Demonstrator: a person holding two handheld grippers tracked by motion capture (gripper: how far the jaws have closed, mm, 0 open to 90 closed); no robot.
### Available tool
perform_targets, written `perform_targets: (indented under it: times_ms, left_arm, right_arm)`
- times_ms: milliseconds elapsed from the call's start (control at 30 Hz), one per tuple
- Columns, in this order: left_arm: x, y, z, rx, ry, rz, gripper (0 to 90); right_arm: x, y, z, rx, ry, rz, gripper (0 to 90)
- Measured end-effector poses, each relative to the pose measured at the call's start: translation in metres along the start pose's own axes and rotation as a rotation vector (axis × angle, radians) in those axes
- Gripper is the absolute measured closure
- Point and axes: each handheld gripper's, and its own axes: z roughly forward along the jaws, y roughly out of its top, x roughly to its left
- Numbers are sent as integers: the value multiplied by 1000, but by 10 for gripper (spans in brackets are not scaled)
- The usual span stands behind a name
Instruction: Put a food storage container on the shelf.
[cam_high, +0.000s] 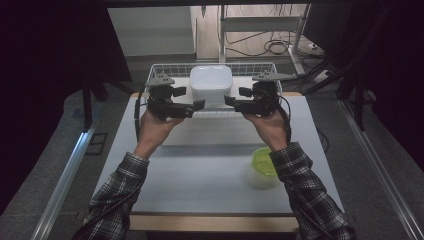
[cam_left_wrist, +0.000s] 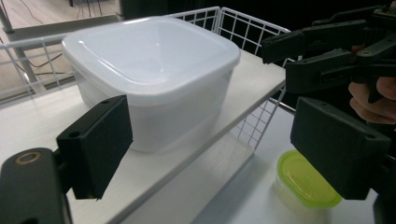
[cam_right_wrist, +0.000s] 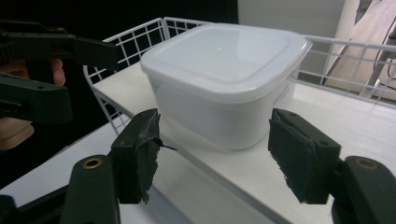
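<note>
The left gripper (cam_high: 199, 104) is hovering just above the table (cam_high: 200, 175), its jaws standing wide apart and pointing toward three o'clock in the high view. In the left gripper view its two black pads (cam_left_wrist: 95, 144) are gaping with nothing between them, and the tub (cam_left_wrist: 154, 74) is sitting beyond the gap, toward eleven o'clock. The left hand (cam_high: 156, 125) is gripping it from below, a plaid sleeve (cam_high: 120, 192) running back toward seven o'clock.

The right gripper (cam_high: 231, 101) is facing it from the other side, jaws pointing toward nine o'clock and also spread wide, holding nothing. In the right gripper view its pads (cam_right_wrist: 137, 158) are framing the tub (cam_right_wrist: 229, 79), which is lying ahead at twelve o'clock and not touching either pad. The right hand (cam_high: 272, 127) is holding this gripper, its sleeve (cam_high: 307, 190) trailing toward five o'clock.

The two grippers are sitting near each other, tips apart, with the front edge of the basket (cam_high: 260, 67) between and just behind them.

The tub (cam_high: 210, 84), white with a closed lid, is resting on a white shelf (cam_left_wrist: 243, 88) inside the wire basket, at twelve o'clock from the grippers and at the far edge of the table.

A small container with a green lid (cam_high: 263, 162) is standing on the table at five o'clock from the right gripper, partly under the right forearm. In the left gripper view it (cam_left_wrist: 303, 177) is showing low, beside the right-hand pad.
</note>
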Motion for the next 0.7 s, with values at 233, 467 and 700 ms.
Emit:
perform_targets:
  times_ms: [233,467,700]
  left_arm:
    - [-7,-15,-8,13,-19,16,77]
    - [-17,-29,-16,2,-14,30,36]
    - [-24,-45,-20,22,17,76,11]
  right_arm:
    - [8,-11,-6,13,13,-32,296]
    - [8,-25,-13,14,31,-18,225]
    - [9,-40,-18,26,18,-41,141]
